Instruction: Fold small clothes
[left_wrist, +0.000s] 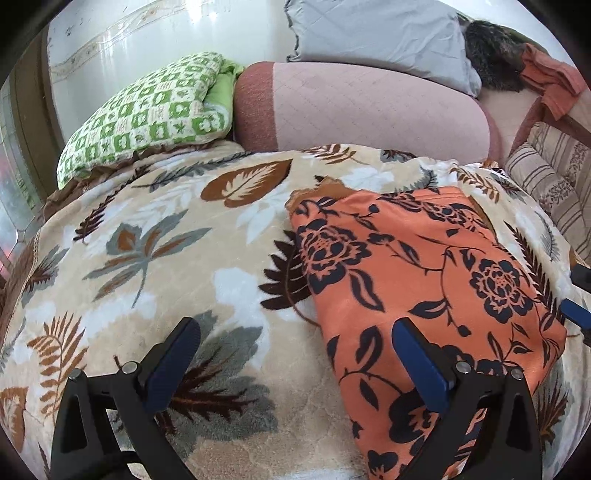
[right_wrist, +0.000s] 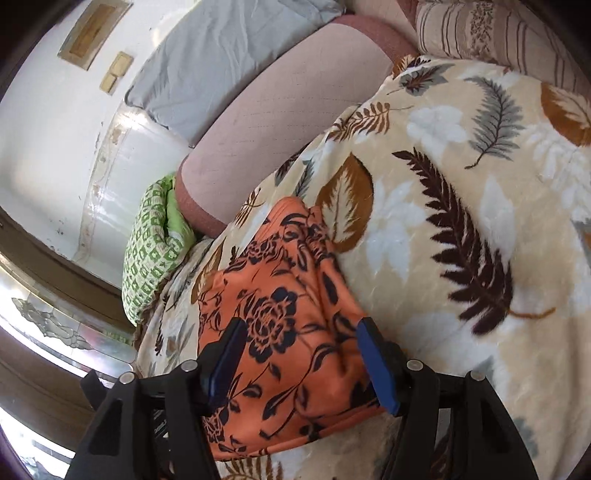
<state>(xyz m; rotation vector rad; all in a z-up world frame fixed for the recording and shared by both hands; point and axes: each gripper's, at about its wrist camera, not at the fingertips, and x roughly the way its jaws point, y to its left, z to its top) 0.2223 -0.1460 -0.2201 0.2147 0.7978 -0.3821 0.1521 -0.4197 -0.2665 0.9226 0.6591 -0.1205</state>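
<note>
Orange floral garment (left_wrist: 424, 280) lies folded on leaf-print blanket (left_wrist: 166, 229) of bed. Left claw (left_wrist: 295, 343) wide, empty, one finger above cloth. Right claw (right_wrist: 301, 350) wide, cloth beneath, unpinched. Step: fold apparently laid, release. Next: smooth or further fold; needs fresh edge grip.

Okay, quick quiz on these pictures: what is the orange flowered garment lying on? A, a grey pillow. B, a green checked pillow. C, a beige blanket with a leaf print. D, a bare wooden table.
C: the orange flowered garment lies folded on the beige leaf-print blanket, while the green checked pillow and the grey pillow sit further back, apart from it.
</note>
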